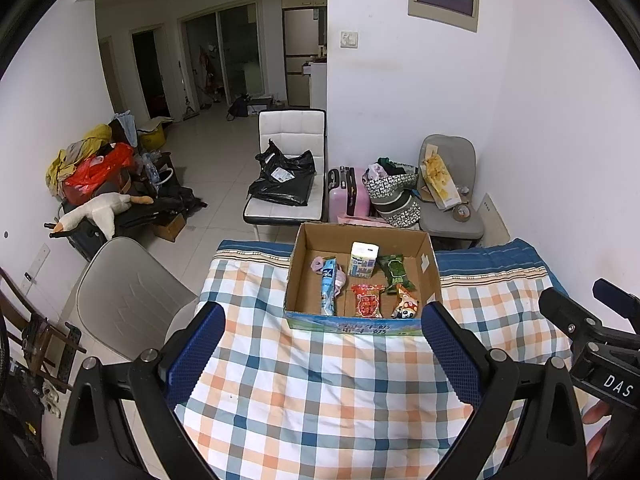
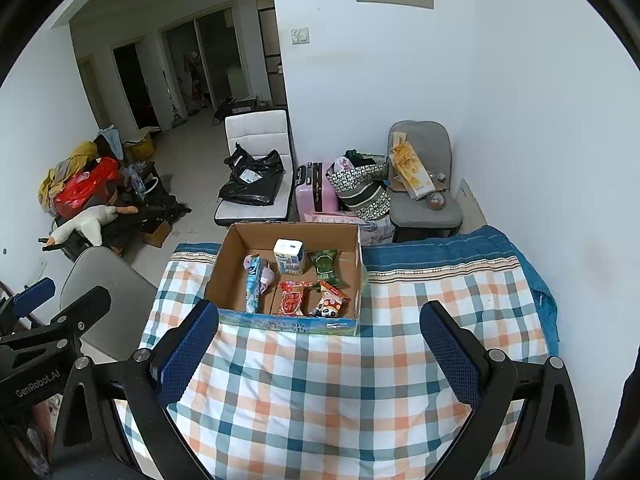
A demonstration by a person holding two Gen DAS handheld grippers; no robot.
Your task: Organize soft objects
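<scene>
An open cardboard box (image 1: pixel 298 264) (image 2: pixel 222 268) sits at the far end of a checked cloth (image 1: pixel 320 392) (image 2: pixel 320 392). Inside lie a blue tube pack (image 1: pixel 328 288) (image 2: pixel 253 286), a pink soft item (image 1: pixel 318 264) (image 2: pixel 267 276), a white tissue pack (image 1: pixel 363 259) (image 2: pixel 289 256), a green packet (image 1: pixel 394 270) (image 2: pixel 326 266), a red snack bag (image 1: pixel 367 300) (image 2: pixel 292 298) and a panda bag (image 1: pixel 406 306) (image 2: pixel 330 304). My left gripper (image 1: pixel 324 340) is open and empty, held back from the box. My right gripper (image 2: pixel 320 340) is open and empty, likewise short of the box.
A grey chair (image 1: pixel 124 300) (image 2: pixel 104 292) stands left of the table. Beyond are a white chair with a black bag (image 1: pixel 284 176) (image 2: pixel 252 176), a pink suitcase (image 1: pixel 348 194) (image 2: pixel 316 188), a patterned bag (image 1: pixel 394 196) and another grey chair (image 1: pixel 452 200). A white wall is on the right.
</scene>
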